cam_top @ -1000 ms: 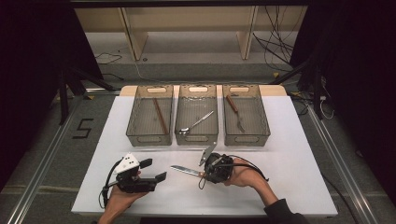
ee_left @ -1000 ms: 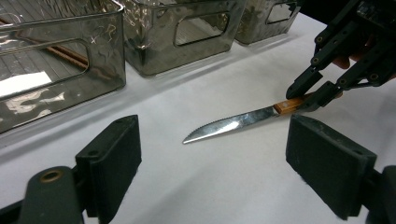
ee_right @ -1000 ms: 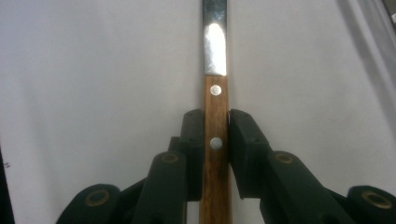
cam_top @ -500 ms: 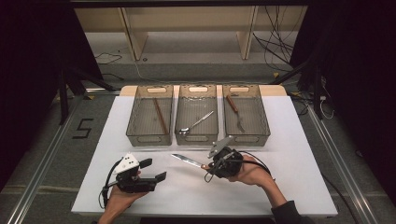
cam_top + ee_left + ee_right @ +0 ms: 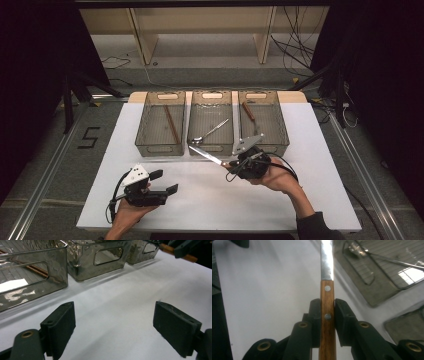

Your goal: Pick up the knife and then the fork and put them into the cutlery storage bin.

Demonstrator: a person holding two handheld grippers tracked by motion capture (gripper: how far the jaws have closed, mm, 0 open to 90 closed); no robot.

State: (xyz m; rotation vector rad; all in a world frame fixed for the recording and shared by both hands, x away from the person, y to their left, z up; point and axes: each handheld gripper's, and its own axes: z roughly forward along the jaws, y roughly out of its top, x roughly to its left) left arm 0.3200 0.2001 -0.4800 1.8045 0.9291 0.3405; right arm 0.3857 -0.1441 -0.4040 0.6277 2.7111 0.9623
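Note:
My right gripper (image 5: 327, 307) is shut on the wooden handle of a knife (image 5: 327, 302), whose steel blade (image 5: 205, 154) points left toward the middle bin's front wall. In the high view this gripper (image 5: 235, 165) hangs above the white table just in front of the middle and right bins. My left gripper (image 5: 165, 182) rests low at the front left of the table, jaws open with nothing between them; its pads (image 5: 60, 325) stand wide apart over bare white surface.
Three smoky clear bins stand in a row at the back: the left bin (image 5: 161, 145) holds a brown stick, the middle bin (image 5: 212, 146) a spoon (image 5: 210, 132), the right bin (image 5: 280, 135) a wooden-handled utensil (image 5: 248, 111). A white table cover (image 5: 210, 200) stretches in front.
My right gripper has risen and moved toward the bins with the knife in it, the blade now reaching the middle bin's front. The left gripper has stayed put.

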